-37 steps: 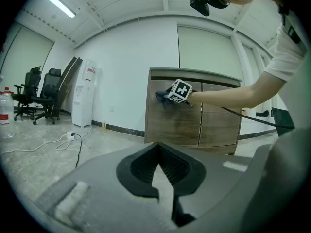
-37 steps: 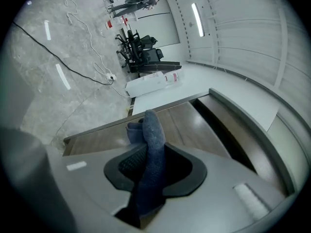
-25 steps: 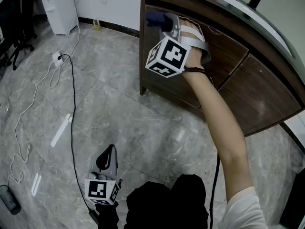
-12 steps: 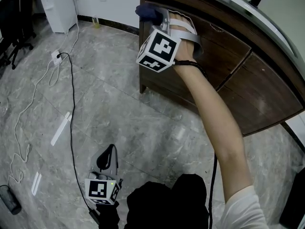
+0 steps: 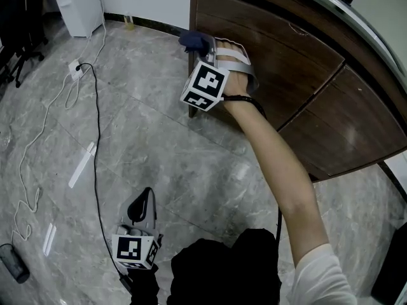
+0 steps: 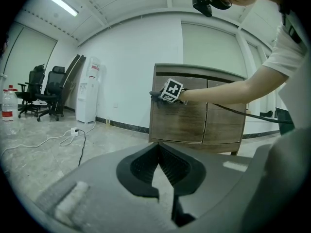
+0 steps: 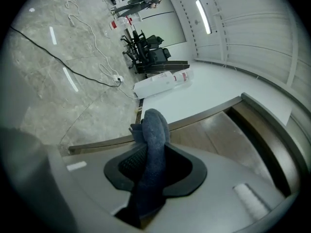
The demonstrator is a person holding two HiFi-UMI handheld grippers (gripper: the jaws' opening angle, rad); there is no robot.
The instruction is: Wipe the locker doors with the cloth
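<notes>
A brown wooden locker stands at the top right, with a left door [image 5: 280, 49] and a right door [image 5: 356, 132]. My right gripper [image 5: 205, 45] is shut on a dark blue cloth [image 5: 194, 39] and holds it against the left door near its left edge. In the right gripper view the cloth [image 7: 154, 144] stands up between the jaws, with the door [image 7: 218, 135] right behind it. My left gripper [image 5: 142, 203] hangs low over the floor, shut and holding nothing. The left gripper view shows its jaws together [image 6: 156, 149] and the locker [image 6: 194, 123] far ahead.
A black cable [image 5: 95, 138] and white cords [image 5: 28, 170] trail over the grey marble floor to a power strip [image 5: 75, 67]. A white dispenser [image 5: 76, 5] and black chairs [image 5: 19, 37] stand at the far left. Two white strips [image 5: 81, 165] lie on the floor.
My right gripper has slid the cloth leftward and down the left door, toward its left edge. The left gripper has stayed where it was.
</notes>
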